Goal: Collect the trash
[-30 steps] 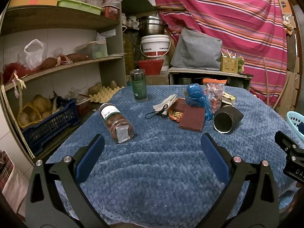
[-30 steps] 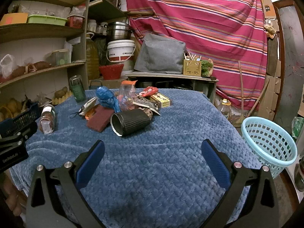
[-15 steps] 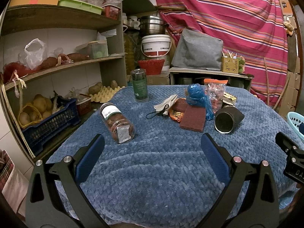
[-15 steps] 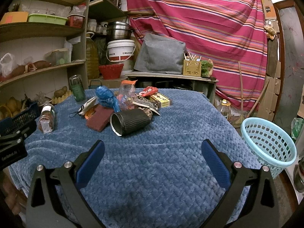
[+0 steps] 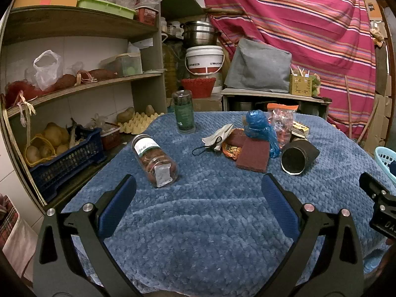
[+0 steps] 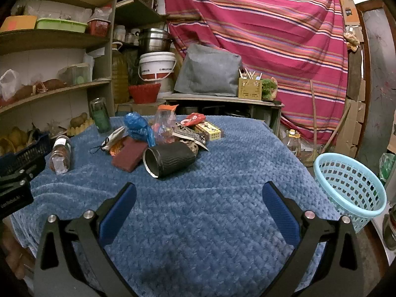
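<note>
Both grippers hover low over a table covered in a blue blanket (image 5: 210, 222), each spread wide with nothing between the blue pads. Left gripper (image 5: 198, 190): jaws fully apart, empty. Right gripper (image 6: 199, 193): same, fully apart, empty; its black body also shows at 3 o'clock in the left view. Trash sits in a loose heap past the grippers. In the left view, a clear jar (image 5: 155, 160) lies on its side at 11 o'clock, apart from the heap, white-labelled end pointing away. A dark green bottle (image 5: 183, 111) stands upright at 12 o'clock, near the far edge. At 1 o'clock: a face mask (image 5: 214, 139) with a black ear loop, an orange wrapper (image 5: 231, 149) partly under a dark red scouring pad (image 5: 253, 156), a crumpled blue plastic bag (image 5: 259, 127) touching the pad's far edge, and a clear candy bag (image 5: 282, 118) with an orange top just beside it. A black ribbed cup (image 5: 298, 156) lies on its side at 2 o'clock, mouth toward the camera. In the right view, a yellow box (image 6: 210, 130) and a red packet (image 6: 194, 118) sit behind the cup at 12 o'clock. A light blue basket (image 6: 351, 183) stands off the table's edge at 3 o'clock, well apart from the heap. Shelves (image 5: 74, 86) with potatoes run along 9 o'clock.
</note>
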Motion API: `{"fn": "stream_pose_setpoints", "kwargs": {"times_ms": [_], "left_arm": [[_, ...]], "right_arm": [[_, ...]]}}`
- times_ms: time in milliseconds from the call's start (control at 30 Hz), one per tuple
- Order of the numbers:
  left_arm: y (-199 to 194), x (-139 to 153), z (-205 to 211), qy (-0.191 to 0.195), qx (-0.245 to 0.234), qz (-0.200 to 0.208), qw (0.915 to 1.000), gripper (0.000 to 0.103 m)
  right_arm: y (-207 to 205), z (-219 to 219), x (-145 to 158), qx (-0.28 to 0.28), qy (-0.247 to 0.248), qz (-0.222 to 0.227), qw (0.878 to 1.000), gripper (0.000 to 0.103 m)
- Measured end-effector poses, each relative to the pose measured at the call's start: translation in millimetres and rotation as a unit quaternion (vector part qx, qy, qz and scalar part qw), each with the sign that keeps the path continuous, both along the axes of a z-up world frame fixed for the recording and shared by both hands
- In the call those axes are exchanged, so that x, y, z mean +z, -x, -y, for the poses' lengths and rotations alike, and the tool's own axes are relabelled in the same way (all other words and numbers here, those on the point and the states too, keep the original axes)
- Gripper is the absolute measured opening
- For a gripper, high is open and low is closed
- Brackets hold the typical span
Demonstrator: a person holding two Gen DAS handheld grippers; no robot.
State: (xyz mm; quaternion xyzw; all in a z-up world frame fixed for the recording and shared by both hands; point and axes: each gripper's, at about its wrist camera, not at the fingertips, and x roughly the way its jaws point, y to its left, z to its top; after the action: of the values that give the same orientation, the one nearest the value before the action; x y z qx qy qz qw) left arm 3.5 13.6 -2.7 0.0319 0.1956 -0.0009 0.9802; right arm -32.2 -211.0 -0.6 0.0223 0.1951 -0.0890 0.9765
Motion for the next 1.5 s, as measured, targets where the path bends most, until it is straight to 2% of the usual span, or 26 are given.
{"fn": "stream_pose_setpoints", "kwargs": {"times_ms": [800, 1000, 1167, 1300, 1500], "left_arm": [[-2, 2, -8, 0.001, 0.000, -0.003, 1.0000, 0.098], [-6, 5, -12, -0.003, 0.005, 0.000, 1.0000, 0.098], [-27, 21, -9, -0.011, 0.010, 0.003, 0.9999, 0.098], [-50, 32, -8, -0.010, 0.007, 0.000, 0.9999, 0.098], [-95, 39, -8, 0.002, 0.003, -0.018, 0.9998, 0.098]], "right_arm": [[-4, 9, -4, -0.008, -0.003, -0.004, 1.000, 0.099], [-16, 18, 10, -0.019, -0.011, -0.006, 1.000, 0.099], [-32, 30, 30, -0.020, -0.034, 0.015, 0.999, 0.099], [-60, 29, 40, -0.022, -0.004, -0.010, 1.000, 0.099], [-104, 29, 39, 0.014, -0.022, -0.039, 0.999, 0.099]]}}
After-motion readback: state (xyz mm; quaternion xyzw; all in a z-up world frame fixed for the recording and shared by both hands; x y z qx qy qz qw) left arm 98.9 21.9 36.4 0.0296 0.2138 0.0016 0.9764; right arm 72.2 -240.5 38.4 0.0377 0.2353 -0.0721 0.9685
